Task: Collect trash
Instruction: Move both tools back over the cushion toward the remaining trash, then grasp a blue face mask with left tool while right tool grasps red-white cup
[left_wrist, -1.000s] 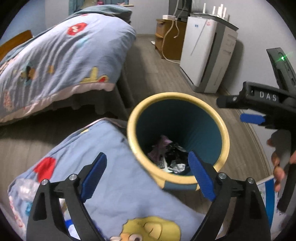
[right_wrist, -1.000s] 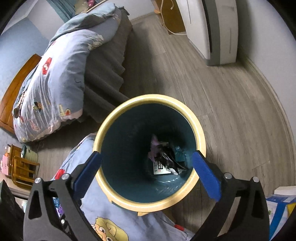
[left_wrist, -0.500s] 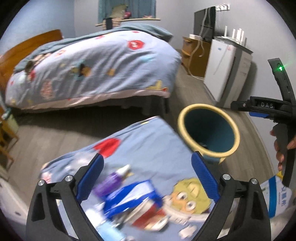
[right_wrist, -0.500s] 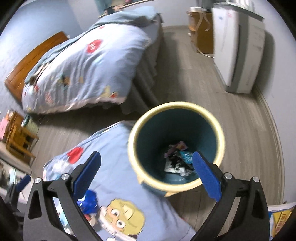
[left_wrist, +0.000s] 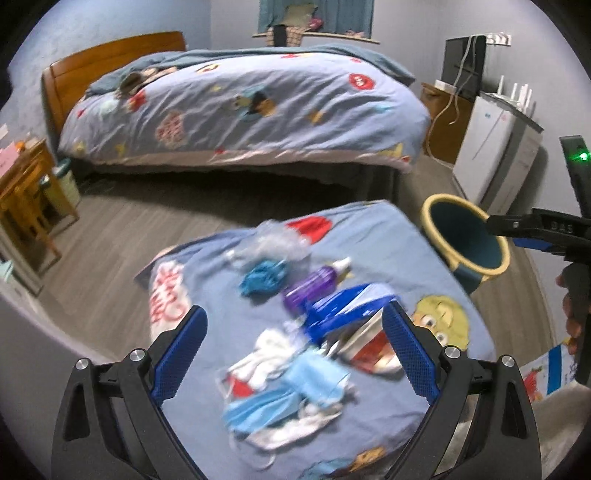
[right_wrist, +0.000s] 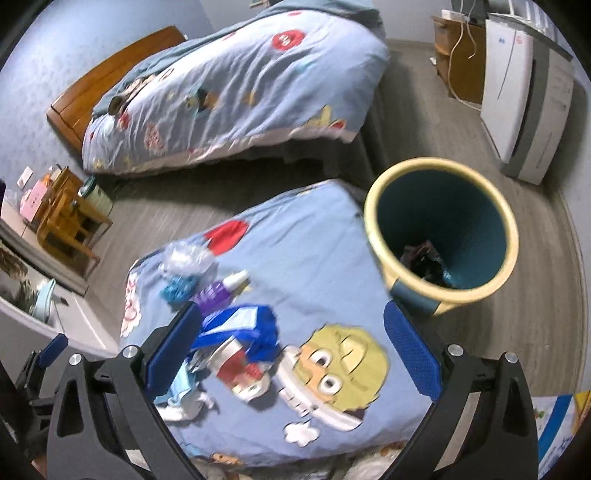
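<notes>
Trash lies on a blue cartoon-print cloth (left_wrist: 373, 254): a blue face mask (left_wrist: 291, 387), white crumpled paper (left_wrist: 266, 354), a blue wrapper (left_wrist: 343, 310), a purple bottle (left_wrist: 314, 288), a teal wad (left_wrist: 264, 278) and clear plastic (left_wrist: 273, 240). My left gripper (left_wrist: 293, 349) hangs open above the mask and wrapper, holding nothing. A yellow-rimmed teal bin (right_wrist: 441, 225) with dark trash (right_wrist: 424, 262) inside stands to the right of the cloth. My right gripper (right_wrist: 291, 349) is open and empty over the cloth's near part; the blue wrapper (right_wrist: 240, 325) sits by its left finger.
A bed with a blue quilt (left_wrist: 240, 107) fills the back. A white appliance (left_wrist: 495, 147) and a wooden cabinet (left_wrist: 443, 122) stand along the right wall. A small wooden stool (right_wrist: 70, 218) is at the left. Grey wood floor (right_wrist: 535, 325) surrounds the bin.
Both grippers have swung left and back from over the bin to over the cloth. The trash on the cloth has come into view. Both stay open.
</notes>
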